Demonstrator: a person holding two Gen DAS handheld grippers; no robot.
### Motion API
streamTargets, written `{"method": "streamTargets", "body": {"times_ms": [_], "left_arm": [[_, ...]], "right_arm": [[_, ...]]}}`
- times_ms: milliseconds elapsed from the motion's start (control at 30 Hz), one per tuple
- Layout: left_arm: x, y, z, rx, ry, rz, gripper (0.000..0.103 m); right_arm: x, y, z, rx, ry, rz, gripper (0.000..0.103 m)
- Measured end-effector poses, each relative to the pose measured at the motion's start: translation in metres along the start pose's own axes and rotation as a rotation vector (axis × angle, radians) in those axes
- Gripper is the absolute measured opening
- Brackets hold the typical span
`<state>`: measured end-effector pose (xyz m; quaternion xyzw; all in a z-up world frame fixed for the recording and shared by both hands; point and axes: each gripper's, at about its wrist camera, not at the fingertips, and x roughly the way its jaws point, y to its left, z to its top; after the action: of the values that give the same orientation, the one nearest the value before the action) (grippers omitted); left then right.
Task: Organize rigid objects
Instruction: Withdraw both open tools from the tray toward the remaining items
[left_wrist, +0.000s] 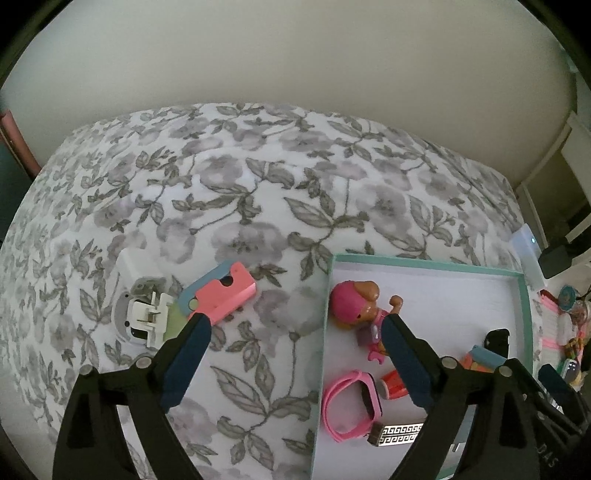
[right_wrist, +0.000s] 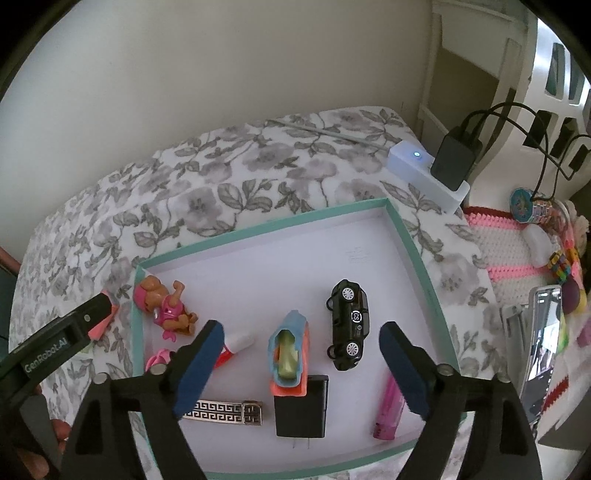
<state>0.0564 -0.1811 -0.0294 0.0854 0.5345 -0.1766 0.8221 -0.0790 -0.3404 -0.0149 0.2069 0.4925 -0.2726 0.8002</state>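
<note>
A: State of the left gripper (left_wrist: 295, 325)?

B: Released. Jaws wide apart, nothing between the pads. Its left fingertip sits just at the near edge of the pink block (left_wrist: 227, 293), which lies on the flowered bedspread (left_wrist: 229, 192) at 9 o'clock from the tray (left_wrist: 526, 314). A white charger (left_wrist: 142, 319) lies at 9 o'clock from that block, just beside it.

A: Right gripper (right_wrist: 301, 338)?

B: Released as well. Jaws spread, gripping nothing. It hangs above the tray's near half.

A: Contents of the tray, seen from the right wrist?

B: Centre: the foam block (right_wrist: 290, 356), blue and orange, free between the jaws. At 3 o'clock from it: black toy car (right_wrist: 349, 325), on its side. At 6 o'clock, touching it: black plug (right_wrist: 303, 410). At 9 o'clock: red and white piece (right_wrist: 236, 345). Far left corner: toy pup (right_wrist: 166, 308). Near edge: patterned buckle (right_wrist: 225, 410) at left, pink lighter (right_wrist: 388, 413) at right. A pink watch (left_wrist: 351, 404) shows in the left wrist view, beside the buckle.

A: Outside the tray?

B: White power strip (right_wrist: 424, 170) at 1 o'clock, with a black adapter (right_wrist: 456, 158) plugged in.
</note>
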Motion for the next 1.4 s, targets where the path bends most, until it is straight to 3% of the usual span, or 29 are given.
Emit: {"method": "streamTargets", "body": {"times_ms": [167, 600, 1000, 1400], "left_arm": [[-0.001, 0.008, 0.002, -0.011, -0.009, 0.01, 0.094], [-0.008, 0.065, 0.011, -0.109, -0.062, 0.031, 0.094], [-0.015, 0.163, 0.012, -0.257, -0.067, 0.109, 0.094], [-0.015, 0.227, 0.007, -0.352, -0.055, 0.146, 0.094]], "right_arm": [[0.0, 0.002, 0.0, -0.002, -0.007, -0.005, 0.103], [0.005, 0.031, -0.003, -0.053, -0.015, 0.029, 0.103], [0.004, 0.106, -0.016, -0.186, -0.035, 0.119, 0.103], [0.01, 0.171, -0.024, -0.256, -0.028, 0.24, 0.103]]}}
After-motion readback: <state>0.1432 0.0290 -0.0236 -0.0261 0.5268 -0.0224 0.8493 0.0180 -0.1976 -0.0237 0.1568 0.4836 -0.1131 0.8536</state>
